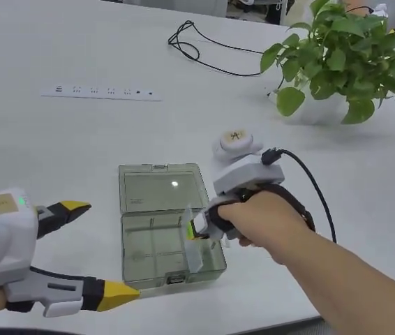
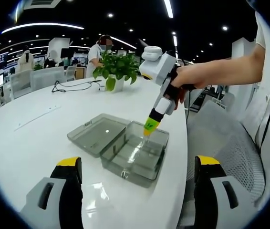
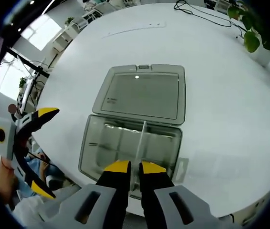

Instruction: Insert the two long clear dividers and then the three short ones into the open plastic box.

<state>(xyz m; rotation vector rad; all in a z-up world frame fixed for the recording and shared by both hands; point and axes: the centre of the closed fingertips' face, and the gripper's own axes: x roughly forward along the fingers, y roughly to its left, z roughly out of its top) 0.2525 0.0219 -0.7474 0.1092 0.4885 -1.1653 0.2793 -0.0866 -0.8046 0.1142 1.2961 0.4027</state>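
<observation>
Centre frame, the right claw (image 1: 196,228) pinches a clear divider (image 1: 195,255) that reaches into the open plastic box (image 1: 133,259) on the white surface (image 1: 58,139). At lower left, the left claw (image 1: 107,250) gapes wide, empty.

1. Two grippers: left gripper (image 1: 110,250) at lower left of the head view, right gripper (image 1: 196,229) at center.
2. One plastic box (image 1: 124,265), center.
3. One clear divider (image 3: 141,138) I can count for sure, pinched by the right gripper. More inside? Can't tell.
4. One power strip (image 1: 102,92), upper left.
5. One potted plant (image 1: 337,56), upper right.
6. One black cable (image 1: 197,45), top center.
</observation>
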